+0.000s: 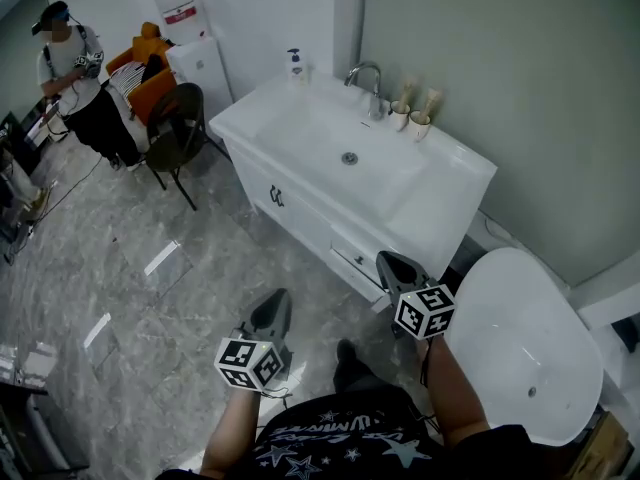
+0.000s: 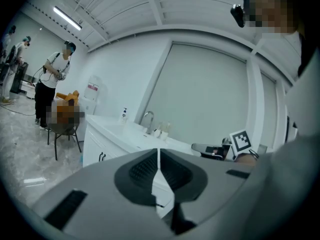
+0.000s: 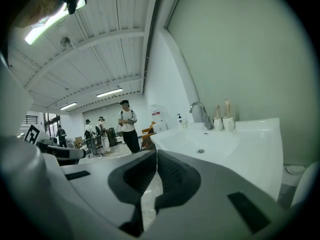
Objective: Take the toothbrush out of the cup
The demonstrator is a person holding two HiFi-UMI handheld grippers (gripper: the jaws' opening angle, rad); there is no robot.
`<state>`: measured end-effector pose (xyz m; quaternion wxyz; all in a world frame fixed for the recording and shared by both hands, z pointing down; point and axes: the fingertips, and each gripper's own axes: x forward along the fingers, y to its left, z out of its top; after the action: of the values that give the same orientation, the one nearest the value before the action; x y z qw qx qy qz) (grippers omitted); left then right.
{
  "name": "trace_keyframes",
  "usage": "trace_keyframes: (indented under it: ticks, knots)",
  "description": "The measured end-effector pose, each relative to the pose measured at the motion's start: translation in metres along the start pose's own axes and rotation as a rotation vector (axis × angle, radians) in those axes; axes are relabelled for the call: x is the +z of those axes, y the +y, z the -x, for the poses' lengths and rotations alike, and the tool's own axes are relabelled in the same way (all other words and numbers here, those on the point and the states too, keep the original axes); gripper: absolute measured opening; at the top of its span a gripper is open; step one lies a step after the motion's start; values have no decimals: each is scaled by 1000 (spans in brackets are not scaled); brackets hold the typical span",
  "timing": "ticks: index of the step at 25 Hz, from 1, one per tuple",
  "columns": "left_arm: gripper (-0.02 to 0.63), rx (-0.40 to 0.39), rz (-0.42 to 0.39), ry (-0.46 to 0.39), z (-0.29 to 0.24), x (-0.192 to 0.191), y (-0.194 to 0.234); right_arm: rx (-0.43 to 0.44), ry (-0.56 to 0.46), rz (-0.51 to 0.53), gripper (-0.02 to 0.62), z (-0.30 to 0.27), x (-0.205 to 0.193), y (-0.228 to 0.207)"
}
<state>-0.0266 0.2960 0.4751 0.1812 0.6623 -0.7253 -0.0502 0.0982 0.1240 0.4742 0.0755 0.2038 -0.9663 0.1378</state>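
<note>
Head view | left gripper (image 1: 278, 300), right gripper (image 1: 388, 261): fingers clenched, empty | red dispenser label (image 1: 180, 13) illegible

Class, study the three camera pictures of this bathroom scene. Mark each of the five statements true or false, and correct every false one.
1. Two white cups stand beside the chrome tap on the white basin counter. True.
2. The right gripper holds something taken from the cups. False: its jaws are together on nothing, and the toothbrushes stand in the cups.
3. A white pump bottle stands at a back corner of the counter. True.
4. The left gripper has its jaws wide apart. False: they are together and empty.
5. The black chair stands on the counter. False: it stands on the grey tiled floor beside the cabinet.
</note>
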Motion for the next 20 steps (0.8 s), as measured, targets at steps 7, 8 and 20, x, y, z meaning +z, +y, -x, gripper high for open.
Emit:
trace_keyframes:
  ticks: [7, 8, 20]
  knots:
    - [28, 3, 4, 21, -63, 15, 4, 0, 9, -20, 14, -42, 19, -54]
    - [28, 6, 3, 25, -70, 16, 5, 1, 13, -25, 14, -47, 19, -61]
    - [28, 36, -7, 58, -154, 25, 13, 31, 34, -71, 14, -102, 28, -130]
